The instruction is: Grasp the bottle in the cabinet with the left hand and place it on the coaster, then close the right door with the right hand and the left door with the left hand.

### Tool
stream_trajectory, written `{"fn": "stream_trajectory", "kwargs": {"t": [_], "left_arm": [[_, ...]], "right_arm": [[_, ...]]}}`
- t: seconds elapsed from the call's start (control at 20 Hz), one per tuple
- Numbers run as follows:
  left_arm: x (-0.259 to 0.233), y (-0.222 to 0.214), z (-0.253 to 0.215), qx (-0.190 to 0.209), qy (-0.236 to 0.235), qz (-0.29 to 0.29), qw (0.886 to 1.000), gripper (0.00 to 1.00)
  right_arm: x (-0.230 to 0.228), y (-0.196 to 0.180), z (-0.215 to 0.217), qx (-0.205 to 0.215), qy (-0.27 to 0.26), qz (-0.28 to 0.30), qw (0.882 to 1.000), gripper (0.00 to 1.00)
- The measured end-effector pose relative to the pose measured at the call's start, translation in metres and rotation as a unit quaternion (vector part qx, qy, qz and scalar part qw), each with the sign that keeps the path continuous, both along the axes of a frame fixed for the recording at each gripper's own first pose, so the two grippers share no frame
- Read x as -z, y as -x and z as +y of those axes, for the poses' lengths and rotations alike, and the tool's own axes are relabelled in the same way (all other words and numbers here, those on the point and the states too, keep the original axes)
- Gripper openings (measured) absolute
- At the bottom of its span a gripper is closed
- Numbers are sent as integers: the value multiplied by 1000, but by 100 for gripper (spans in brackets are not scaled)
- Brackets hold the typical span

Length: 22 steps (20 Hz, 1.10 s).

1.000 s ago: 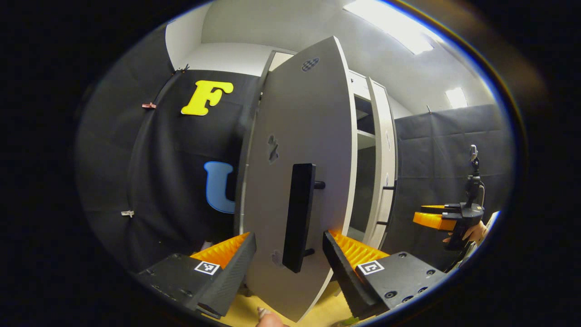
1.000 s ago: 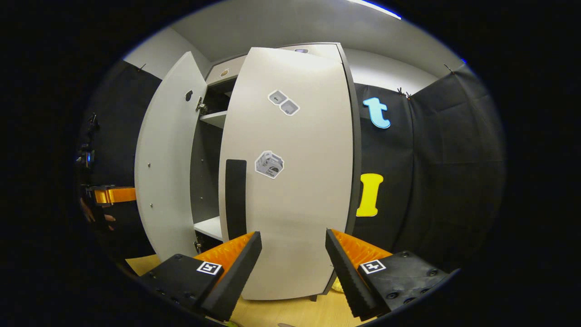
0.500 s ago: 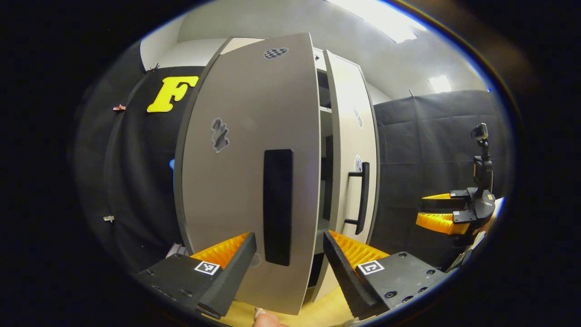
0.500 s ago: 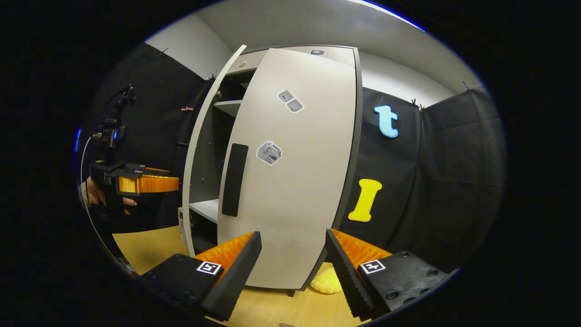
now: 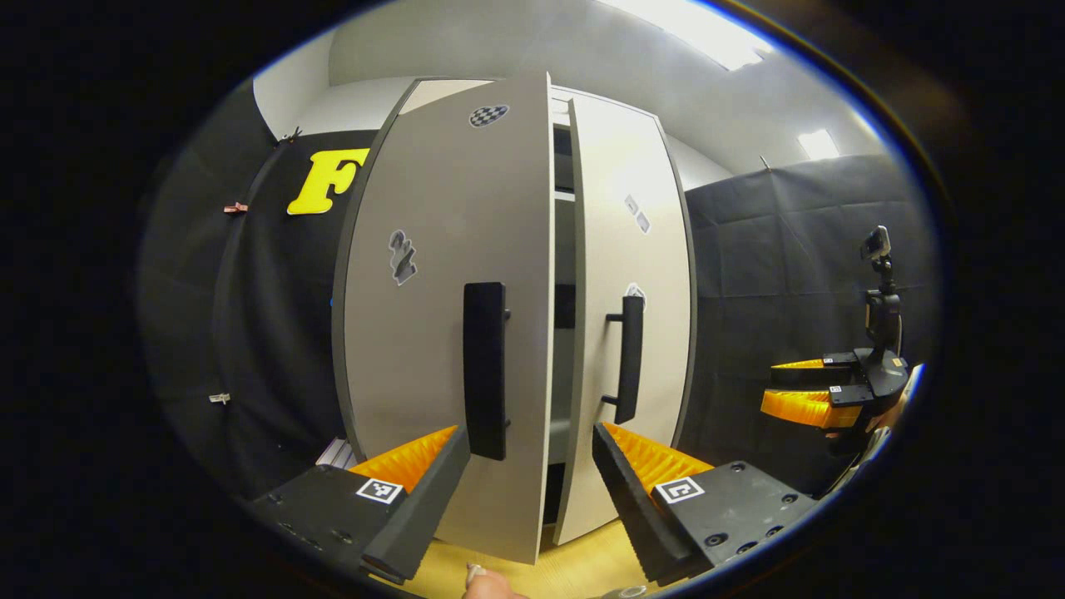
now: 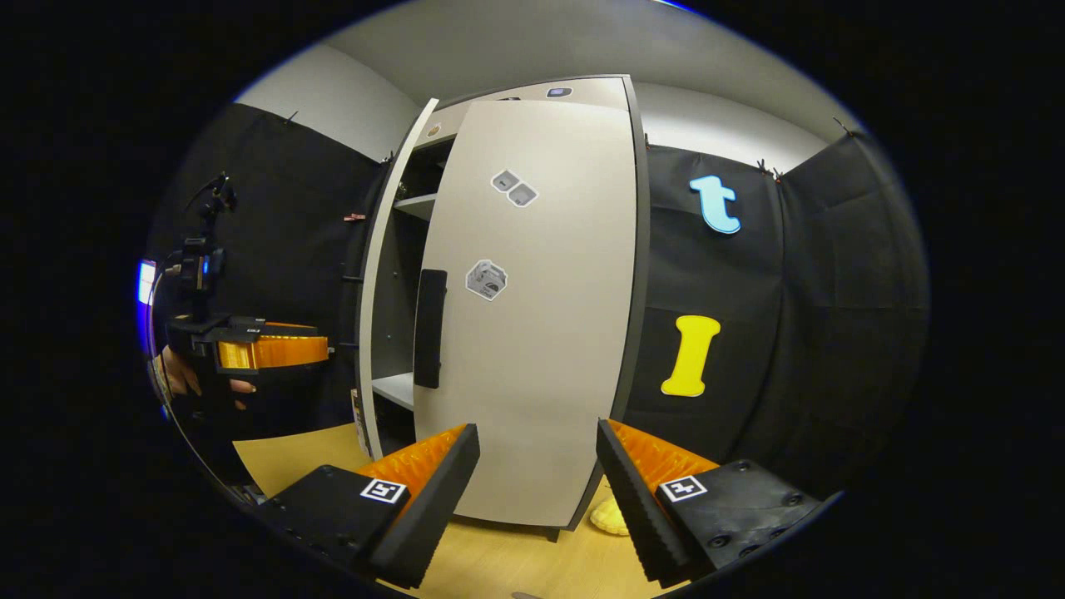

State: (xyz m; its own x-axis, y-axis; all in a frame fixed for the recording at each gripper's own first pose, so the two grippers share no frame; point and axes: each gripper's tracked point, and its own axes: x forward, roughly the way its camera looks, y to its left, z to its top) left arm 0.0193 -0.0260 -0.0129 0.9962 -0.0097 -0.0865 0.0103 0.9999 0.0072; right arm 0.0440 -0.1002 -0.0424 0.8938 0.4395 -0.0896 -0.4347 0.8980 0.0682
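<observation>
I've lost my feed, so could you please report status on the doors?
Left gripper open, facing left door. Right gripper open, off right door. Both doors ajar, dark gap between. Nothing in the way.

Nothing's really reading as text here. The stickers on the left door and right door are showing up too small and blurry, and the gripper tags are just square coded markers.
</observation>
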Motion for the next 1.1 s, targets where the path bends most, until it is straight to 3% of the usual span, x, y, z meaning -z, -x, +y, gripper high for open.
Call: {"fn": "stream_trajectory", "kwargs": {"t": [0.4,0.65,0.95,1.1], "left_arm": [[7,15,-41,0,-1,7,1000,94],[5,32,-63,25,7,5,1000,95],[-10,66,-69,64,-7,-1,998,94],[-12,86,-76,92,-6,-1,996,94]], "right_arm": [[0,16,-6,-31,-11,12,999,94],[-9,41,-5,-26,-8,6,1000,94],[-24,74,7,2,5,-4,1000,94],[-24,94,-2,48,15,6,999,94]]}}
